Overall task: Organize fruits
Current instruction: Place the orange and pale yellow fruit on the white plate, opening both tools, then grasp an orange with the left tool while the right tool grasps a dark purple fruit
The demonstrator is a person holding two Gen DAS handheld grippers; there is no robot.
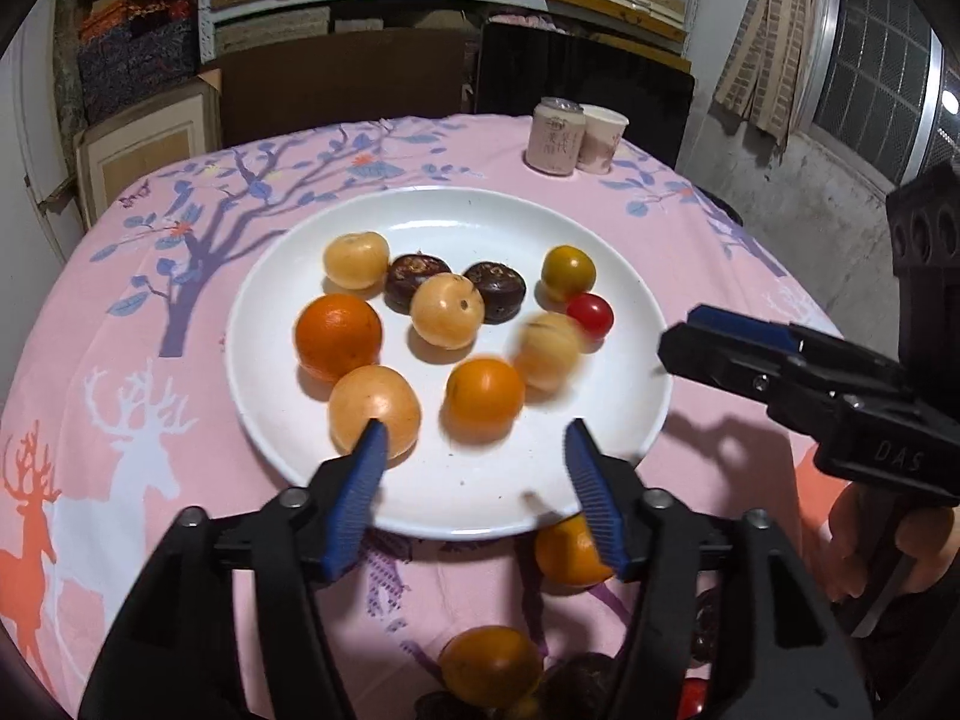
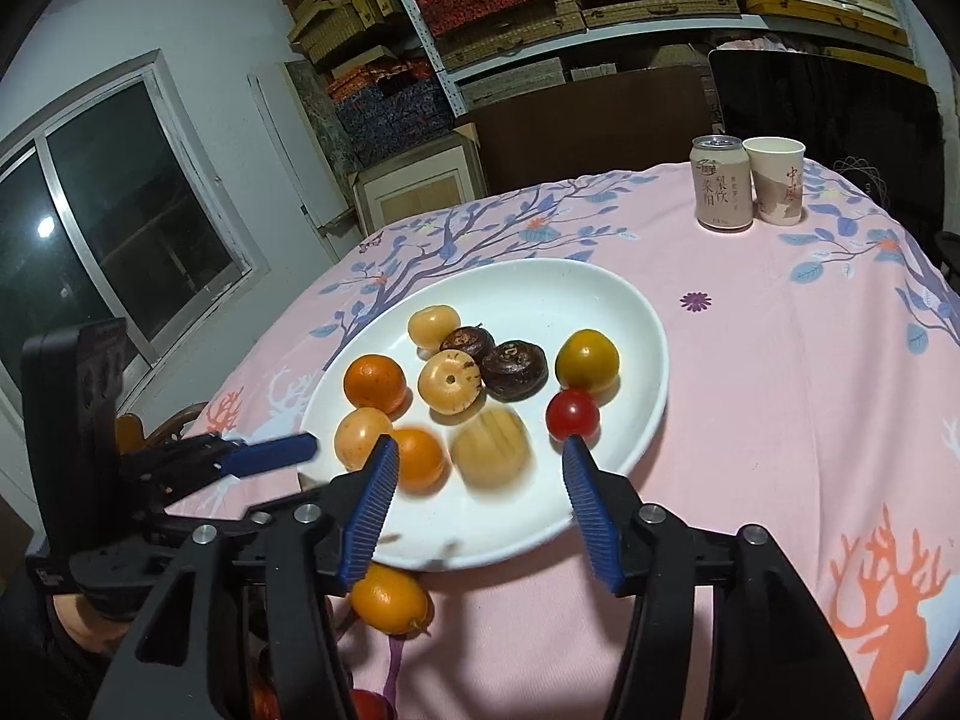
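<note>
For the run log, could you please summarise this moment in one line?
left tongs: open, empty | right tongs: open, empty | plate: ten fruits | blurred fruit: moving

Ten fruits (image 1: 447,319) lie loose on the white plate (image 1: 624,276) — oranges, pale rounds, two dark ones, a red tomato.

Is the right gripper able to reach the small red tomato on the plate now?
Probably yes. The right gripper stands open and empty, and the red tomato lies just past its right jaw, near the plate's edge, with nothing between them.
</note>
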